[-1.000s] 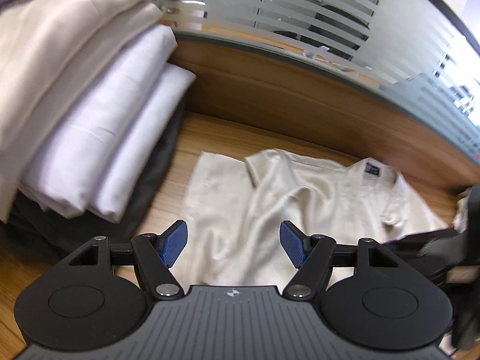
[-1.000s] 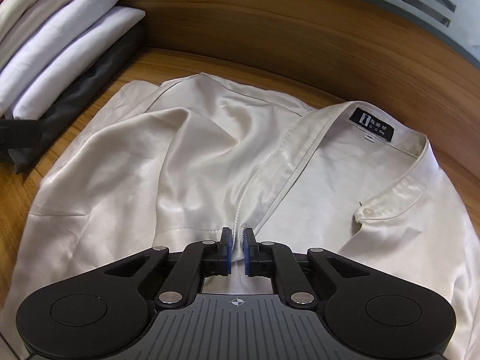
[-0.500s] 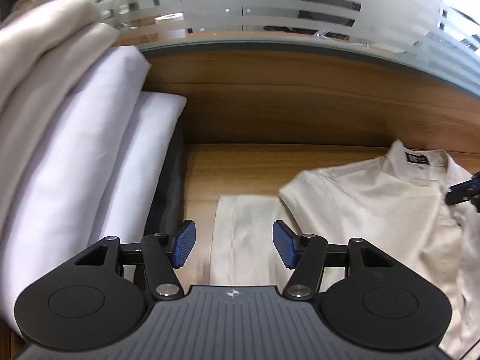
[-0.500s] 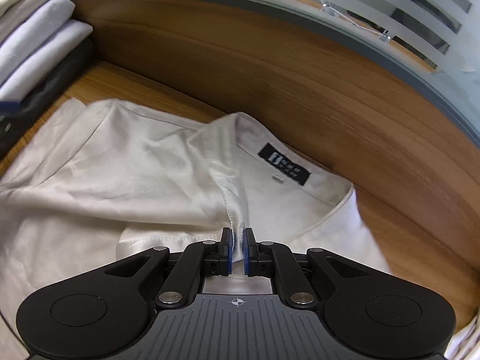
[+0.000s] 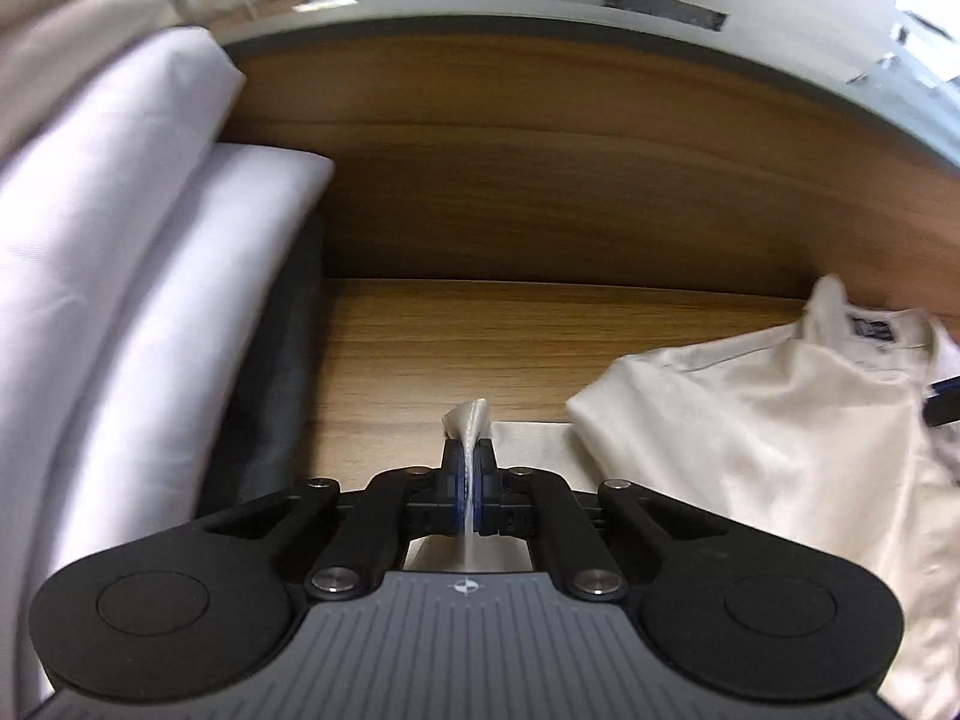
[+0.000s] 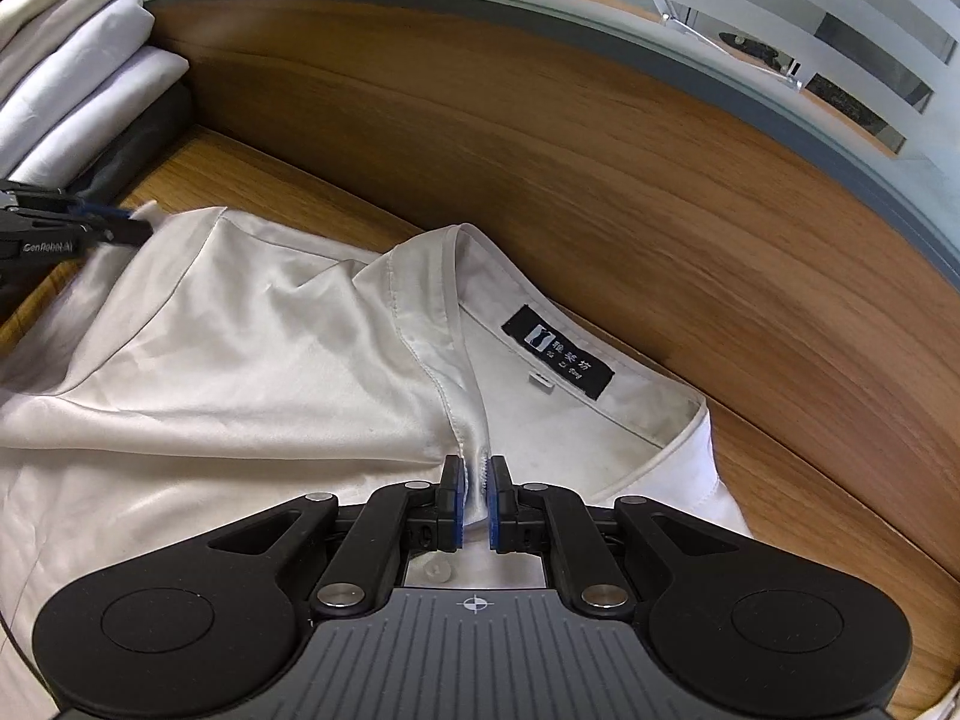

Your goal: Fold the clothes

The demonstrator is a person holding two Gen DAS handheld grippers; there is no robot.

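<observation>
We see a wooden tabletop (image 5: 432, 336) with a light oak grain, and behind it a darker wooden back panel (image 6: 600, 168) rises and runs along its far edge. Above that panel, past a grey frame, stands a glass partition (image 6: 810, 18) with frosted horizontal stripes. Daylight comes through the glass and lies as a soft sheen on the wood.
</observation>
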